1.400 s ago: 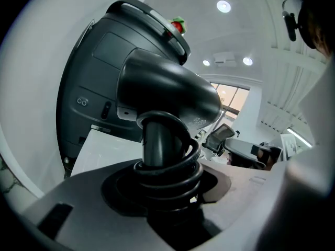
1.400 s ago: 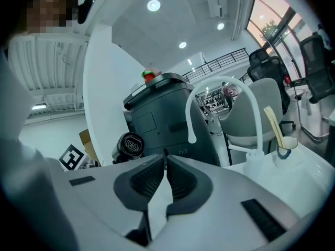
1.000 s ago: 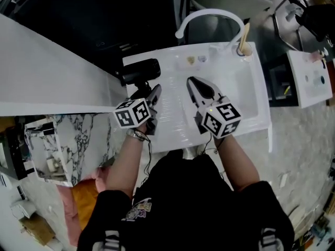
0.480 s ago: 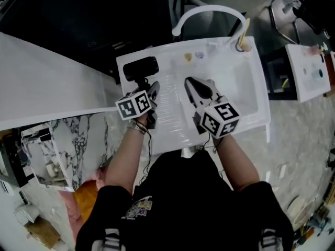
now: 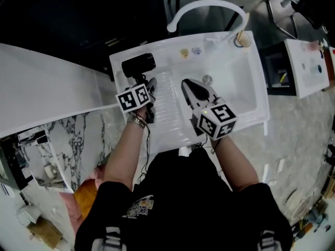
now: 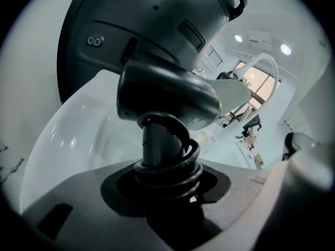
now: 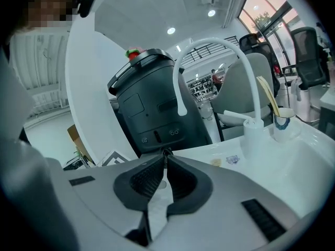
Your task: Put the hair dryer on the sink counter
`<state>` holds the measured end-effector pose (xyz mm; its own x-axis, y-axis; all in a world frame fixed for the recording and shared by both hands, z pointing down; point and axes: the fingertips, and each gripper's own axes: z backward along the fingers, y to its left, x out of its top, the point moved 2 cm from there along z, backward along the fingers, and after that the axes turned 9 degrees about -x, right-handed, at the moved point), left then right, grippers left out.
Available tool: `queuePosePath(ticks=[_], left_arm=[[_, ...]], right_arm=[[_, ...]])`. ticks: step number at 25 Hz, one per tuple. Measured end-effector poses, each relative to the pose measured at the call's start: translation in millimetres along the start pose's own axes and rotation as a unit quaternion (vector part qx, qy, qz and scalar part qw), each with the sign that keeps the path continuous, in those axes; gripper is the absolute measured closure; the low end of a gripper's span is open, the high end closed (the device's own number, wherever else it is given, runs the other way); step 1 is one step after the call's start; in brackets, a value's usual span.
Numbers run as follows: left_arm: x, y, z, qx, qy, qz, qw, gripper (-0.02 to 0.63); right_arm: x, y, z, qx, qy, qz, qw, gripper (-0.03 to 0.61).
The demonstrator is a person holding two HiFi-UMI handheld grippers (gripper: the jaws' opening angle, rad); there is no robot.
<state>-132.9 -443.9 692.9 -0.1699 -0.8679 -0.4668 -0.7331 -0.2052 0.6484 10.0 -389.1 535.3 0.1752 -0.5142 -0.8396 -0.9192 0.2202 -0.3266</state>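
The black hair dryer [image 5: 137, 65] is at the back left corner of the white sink counter [image 5: 246, 101]. My left gripper [image 5: 148, 91] is shut on its handle. In the left gripper view the dryer's barrel [image 6: 167, 95] stands above the handle [image 6: 157, 143], and the coiled cord [image 6: 168, 167] sits between the jaws of my left gripper [image 6: 167, 179]. Whether the dryer touches the counter I cannot tell. My right gripper [image 5: 187, 83] hovers over the ribbed drain area, shut and with nothing in it; its tips [image 7: 166, 158] meet.
A curved white faucet [image 5: 207, 7] rises at the back, with a cup holding sticks [image 5: 241, 40] beside it. The basin [image 5: 230, 82] lies right of the right gripper. A dark appliance [image 7: 152, 103] stands behind the counter. A white panel [image 5: 47, 82] runs along the left.
The left gripper has carried the hair dryer a little farther in over the counter's back left corner. The right gripper has stayed shut, almost in place.
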Motion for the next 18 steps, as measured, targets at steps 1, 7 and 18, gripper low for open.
queuePosePath(ticks=[1,7,18], left_arm=[[-1.0,0.4,-2.7,0.004,0.005,-0.002,1.0000,0.396],[-7.0,6.4,-14.8,0.020,0.025,0.007,0.9995,0.396],[-10.0,13.7,-29.1,0.055,0.038,-0.012,0.9977,0.391]], right_arm=[[-0.4,-0.4,-0.8,0.000,0.001,-0.001,1.000,0.558],[-2.4,-3.1,-2.6,0.002,0.006,-0.003,1.000,0.558],[-11.4,-9.8,-6.1,0.005,0.020,-0.017,1.000,0.557]])
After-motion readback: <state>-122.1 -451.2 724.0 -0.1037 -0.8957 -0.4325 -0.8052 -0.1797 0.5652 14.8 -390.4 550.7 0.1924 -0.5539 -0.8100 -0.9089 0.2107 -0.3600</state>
